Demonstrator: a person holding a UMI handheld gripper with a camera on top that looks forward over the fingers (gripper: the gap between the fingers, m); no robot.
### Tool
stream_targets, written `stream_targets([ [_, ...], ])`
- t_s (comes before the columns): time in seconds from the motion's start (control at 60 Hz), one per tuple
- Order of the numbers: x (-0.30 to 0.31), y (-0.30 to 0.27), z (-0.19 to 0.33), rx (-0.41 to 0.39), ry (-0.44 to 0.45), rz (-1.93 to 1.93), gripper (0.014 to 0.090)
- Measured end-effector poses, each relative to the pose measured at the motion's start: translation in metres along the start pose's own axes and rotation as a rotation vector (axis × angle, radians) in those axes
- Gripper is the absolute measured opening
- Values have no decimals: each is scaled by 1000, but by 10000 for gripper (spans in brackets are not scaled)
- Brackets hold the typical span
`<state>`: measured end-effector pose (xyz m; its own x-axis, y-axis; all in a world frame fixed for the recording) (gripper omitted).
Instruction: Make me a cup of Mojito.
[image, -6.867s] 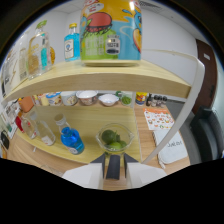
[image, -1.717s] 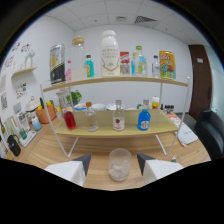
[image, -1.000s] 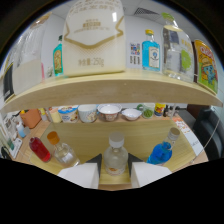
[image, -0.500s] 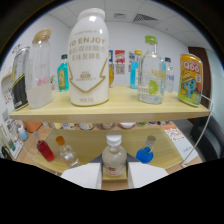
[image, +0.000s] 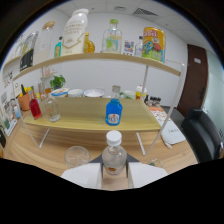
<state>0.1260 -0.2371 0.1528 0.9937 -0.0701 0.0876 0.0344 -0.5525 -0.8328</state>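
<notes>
Holding a small clear bottle (image: 113, 159) with a white cap upright between my tongs (image: 114, 172), I have both white fingers pressed against its sides, one at each flank, so it rides steady and the cap points to twelve o'clock; kept upright like this, whatever is in it should not spill. I judge this to be the soda or clear mixer for the Mojito, though I cannot read its label. Just off the tongs at about ten o'clock stands an empty glass cup (image: 77, 156) on the table (image: 45, 150), close beside the bottle, and that nearness makes me think the pour into it is the step in hand. Beyond the bottle at twelve o'clock a blue bottle (image: 114, 112) sits on the lower shelf (image: 85, 117), well apart from me. Farther out at ten o'clock on that shelf are a red bottle (image: 34, 107) and a clear glass bottle (image: 51, 108) side by side, with shallow bowls (image: 83, 93) lined up along the back. Up at twelve o'clock the top shelf (image: 100, 59) carries a tall white jug (image: 75, 34), a clear bottle with a green cap (image: 113, 38) and a yellow can (image: 152, 44). At three o'clock a dark chair (image: 202, 134) waits beside the table.
</notes>
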Motion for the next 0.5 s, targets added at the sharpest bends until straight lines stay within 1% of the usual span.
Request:
stream_targets([
  [0.117,-2,14,6,-25,-1,-26,345],
  [0.233,5,11,11,-21,53,-159,343],
  [0.317,14,-1,12,-7,126,-338,344],
  [0.417,22,-22,12,31,228,-633,342],
  [0.5,20,-37,10,62,291,-891,343],
])
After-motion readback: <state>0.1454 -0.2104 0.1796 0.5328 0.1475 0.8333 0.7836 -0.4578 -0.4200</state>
